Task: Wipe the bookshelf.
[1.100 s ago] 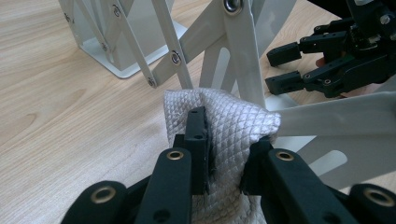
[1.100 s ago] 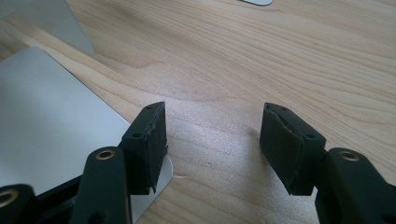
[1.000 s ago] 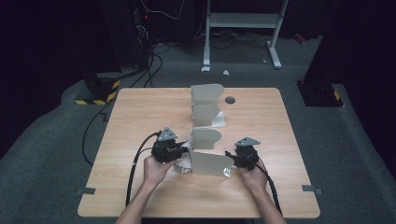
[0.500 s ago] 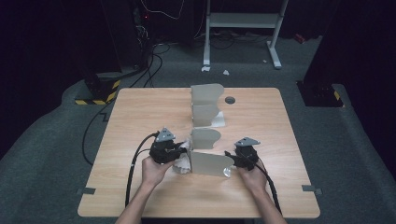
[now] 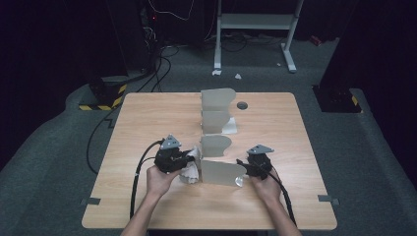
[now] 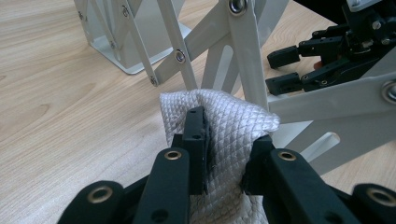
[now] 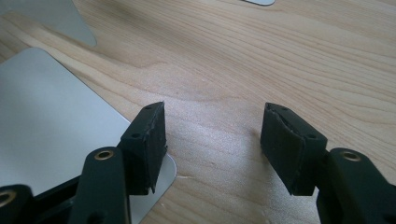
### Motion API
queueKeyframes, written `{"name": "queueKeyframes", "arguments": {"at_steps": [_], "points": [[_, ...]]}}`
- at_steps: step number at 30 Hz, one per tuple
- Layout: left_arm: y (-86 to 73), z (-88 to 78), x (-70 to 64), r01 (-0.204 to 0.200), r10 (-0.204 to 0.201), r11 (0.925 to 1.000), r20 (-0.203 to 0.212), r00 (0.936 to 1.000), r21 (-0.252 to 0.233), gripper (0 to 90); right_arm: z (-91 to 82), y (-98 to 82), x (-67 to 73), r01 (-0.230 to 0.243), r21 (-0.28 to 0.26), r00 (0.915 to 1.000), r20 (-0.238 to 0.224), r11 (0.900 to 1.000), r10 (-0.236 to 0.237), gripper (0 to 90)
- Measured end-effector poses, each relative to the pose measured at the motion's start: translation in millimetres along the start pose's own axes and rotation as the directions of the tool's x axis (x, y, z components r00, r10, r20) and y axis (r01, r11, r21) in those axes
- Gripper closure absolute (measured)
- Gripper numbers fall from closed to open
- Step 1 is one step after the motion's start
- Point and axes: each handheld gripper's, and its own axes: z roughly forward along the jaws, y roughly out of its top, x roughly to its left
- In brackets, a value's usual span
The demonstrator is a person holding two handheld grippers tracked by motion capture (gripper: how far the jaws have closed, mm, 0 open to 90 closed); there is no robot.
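Near the table's front edge, my left gripper clamps the white quilted cloth against the expanding metal rack; my right gripper stands wide, nothing gripped, beside the rack's nearest panel.

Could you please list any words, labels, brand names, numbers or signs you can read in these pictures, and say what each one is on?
None: no readable text on the white cloth, the grey expanding rack or the wooden table.
The yellow-and-black hazard stripes on the floor are a pattern without words.
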Motion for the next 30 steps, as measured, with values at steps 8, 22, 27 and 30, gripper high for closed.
{"name": "queueKeyframes", "arguments": {"at_steps": [8,22,27,30], "points": [[-13.3,5.6,11.7,0.047,-0.047,0.9983,0.001,0.9989,0.036,76.3,0.0,0.0,0.0,-0.001,0.0,1.0,0.0,1.0,0.001,40.6],[25.2,-14.1,0.4,-0.019,0.016,0.9972,-0.041,0.999,-0.072,76.2,0.1,0.0,0.0,0.0,0.0,1.0,0.0,1.0,0.0,40.6],[40.4,-18.7,-6.2,-0.054,0.049,0.9938,-0.058,0.9971,-0.098,76.3,0.0,0.0,0.1,-0.001,0.0,1.0,0.0,1.0,0.001,40.6],[46.4,-20.2,-8.6,-0.061,0.056,0.9921,-0.049,0.9973,-0.11,76.7,0.0,0.0,0.1,-0.001,0.0,1.0,0.0,1.0,0.001,40.6]]}}
